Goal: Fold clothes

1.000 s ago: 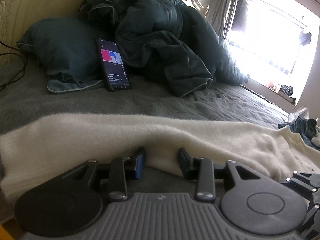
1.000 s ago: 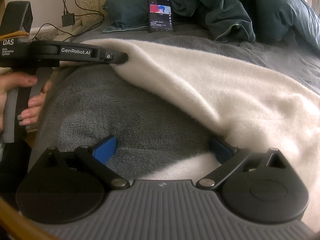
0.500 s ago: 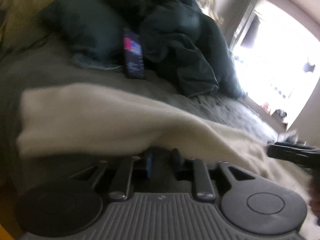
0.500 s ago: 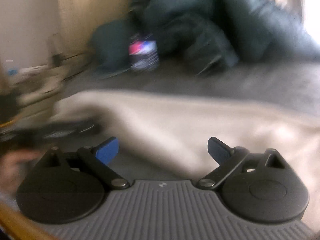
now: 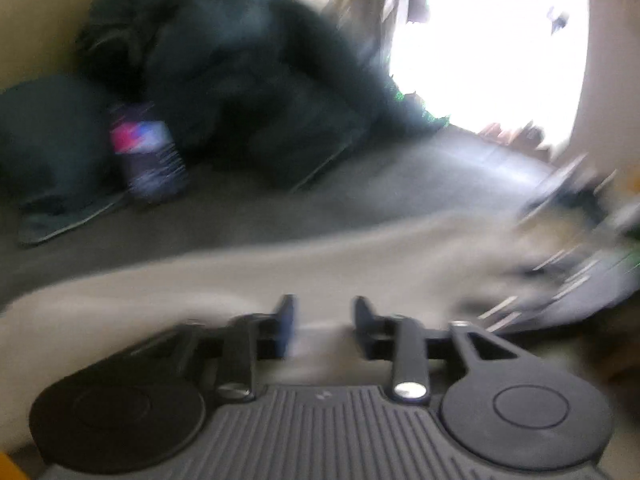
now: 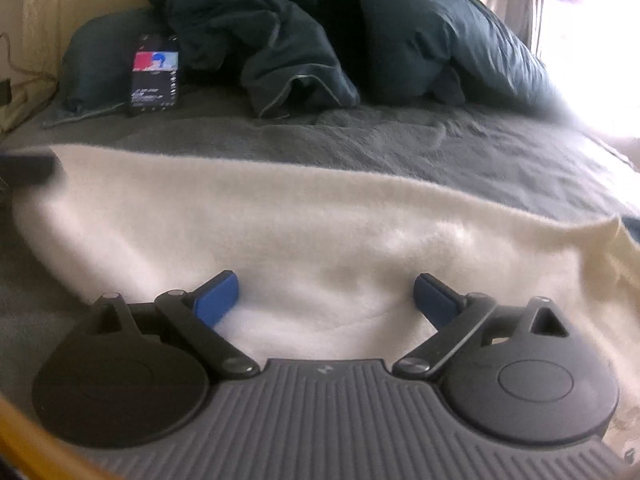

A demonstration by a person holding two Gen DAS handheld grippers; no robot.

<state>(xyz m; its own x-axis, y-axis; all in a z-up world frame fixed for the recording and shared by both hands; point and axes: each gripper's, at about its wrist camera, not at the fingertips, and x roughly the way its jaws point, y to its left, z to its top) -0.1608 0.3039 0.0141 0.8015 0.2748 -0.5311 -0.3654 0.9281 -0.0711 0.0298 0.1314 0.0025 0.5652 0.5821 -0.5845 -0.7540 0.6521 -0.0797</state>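
A cream fleece garment [image 6: 320, 220] lies spread across the grey bed cover [image 6: 400, 140]. My right gripper [image 6: 326, 292] hovers low over its near edge, jaws wide open, nothing between the blue pads [image 6: 218, 298]. The left wrist view is badly blurred. There my left gripper [image 5: 324, 320] sits at the cream garment [image 5: 280, 272]; its jaws are closing, a gap still shows between them, and cream cloth fills it. I cannot see the pads pressing on the cloth. The left gripper's dark tip [image 6: 24, 168] shows at the garment's far left corner. The right gripper [image 5: 580, 288] is a grey smear at the right.
A lit phone [image 6: 154, 76] leans on a dark teal pillow [image 6: 100, 52] at the head of the bed. Beside it a teal duvet [image 6: 320, 32] is piled up. A bright window [image 5: 480, 40] lies to the right. Cables [image 6: 16, 72] run along the left wall.
The raised cream cloth has come down flat on the bed. Both grippers have swung sideways and rolled. The left jaws narrowed half a second ago and look wider apart now; the right jaws stayed wide.
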